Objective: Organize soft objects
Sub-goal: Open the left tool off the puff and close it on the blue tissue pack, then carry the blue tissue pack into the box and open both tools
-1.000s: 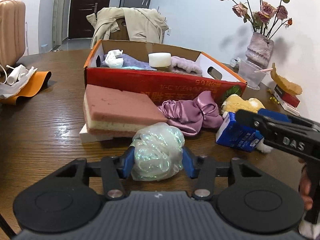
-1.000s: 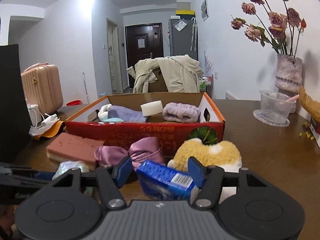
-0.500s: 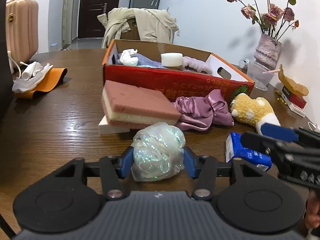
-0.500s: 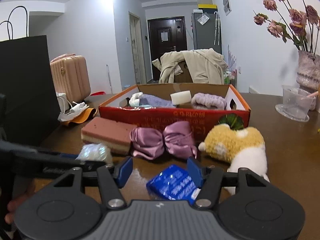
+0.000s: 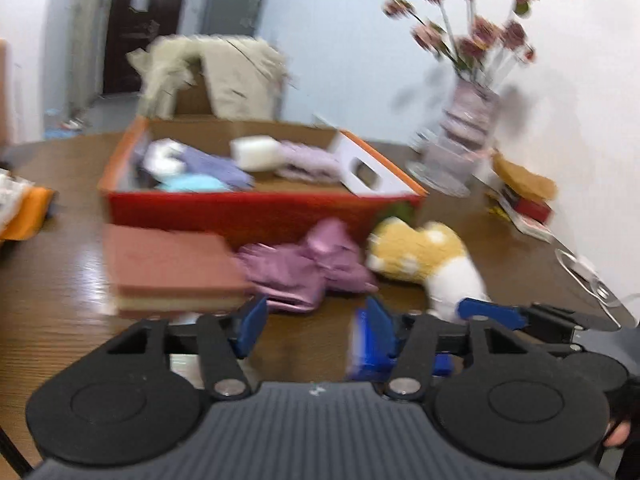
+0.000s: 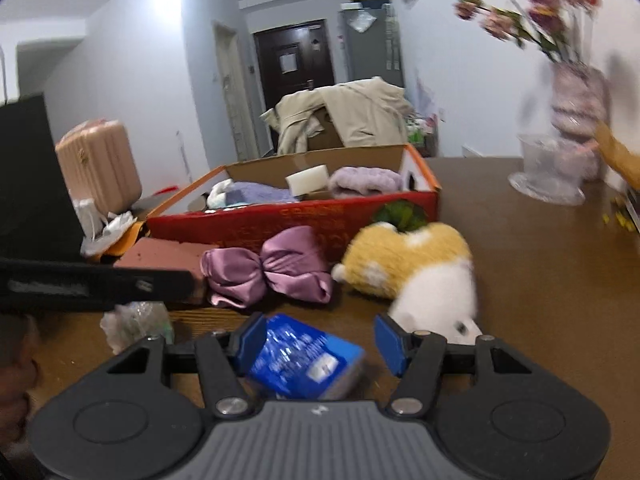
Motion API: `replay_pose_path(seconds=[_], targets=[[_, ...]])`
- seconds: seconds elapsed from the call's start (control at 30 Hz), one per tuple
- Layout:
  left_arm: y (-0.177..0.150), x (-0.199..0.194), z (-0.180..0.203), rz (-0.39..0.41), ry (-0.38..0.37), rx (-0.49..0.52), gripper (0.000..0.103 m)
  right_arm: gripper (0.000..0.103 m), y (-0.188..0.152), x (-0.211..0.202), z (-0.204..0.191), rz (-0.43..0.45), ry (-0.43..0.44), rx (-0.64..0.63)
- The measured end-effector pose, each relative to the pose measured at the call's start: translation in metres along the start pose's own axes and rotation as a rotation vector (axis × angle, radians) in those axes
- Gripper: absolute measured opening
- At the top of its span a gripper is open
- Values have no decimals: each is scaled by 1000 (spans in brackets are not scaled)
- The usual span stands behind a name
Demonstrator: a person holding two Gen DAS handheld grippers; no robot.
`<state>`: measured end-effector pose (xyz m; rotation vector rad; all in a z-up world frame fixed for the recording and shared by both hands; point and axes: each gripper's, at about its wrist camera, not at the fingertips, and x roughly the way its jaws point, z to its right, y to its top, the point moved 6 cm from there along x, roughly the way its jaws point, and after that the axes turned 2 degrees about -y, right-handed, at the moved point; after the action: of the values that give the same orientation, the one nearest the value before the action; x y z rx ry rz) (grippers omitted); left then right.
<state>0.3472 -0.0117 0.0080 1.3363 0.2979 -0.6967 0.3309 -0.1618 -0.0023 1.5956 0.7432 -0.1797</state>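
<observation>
The blue pack (image 6: 304,360) lies between the closing right hand-held gripper (image 6: 320,340), not squeezed. The left hand-held gripper (image 5: 312,326) closes on nothing.

The left hand-held gripper (image 5: 312,326) is tilted downward, its jaws closing with nothing seen between them. The right hand-held gripper (image 6: 320,340) is tilted downward too, jaws closing.
</observation>
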Motion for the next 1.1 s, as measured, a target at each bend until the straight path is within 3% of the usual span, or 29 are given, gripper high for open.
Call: replay_pose_path(seconds=[0.2, 0.23, 0.33, 0.4, 0.6, 0.73, 0.87, 0.97, 1.1], targets=[[-17, 43, 18, -143, -50, -38, 45, 45, -14, 1, 22, -58, 86, 179], [-19, 45, 16, -143, -57, -59, 44, 43, -17, 5, 24, -71, 87, 190], [-20, 45, 11, -163, -122, -128, 29, 35, -20, 16, 31, -99, 123, 251], [-23, 44, 8, -164, -127, -180, 29, 33, -20, 20, 34, -112, 149, 287], [-21, 30, 16, -137, -90, -191, 27, 28, -13, 15, 28, -93, 146, 241], [27, -1, 24, 3, -89, -179, 27, 28, 39, -11, 10, 45, 149, 101], [94, 9, 11, 40, -68, -203, 27, 28, 109, 15, 9, 77, 212, 87], [135, 59, -20, -27, -70, -251, 28, 28, 154, 76, 19, 4, 210, 117], [161, 136, -65, -146, -78, -341, 27, 28, 182, 173, 35, -142, 144, 140]])
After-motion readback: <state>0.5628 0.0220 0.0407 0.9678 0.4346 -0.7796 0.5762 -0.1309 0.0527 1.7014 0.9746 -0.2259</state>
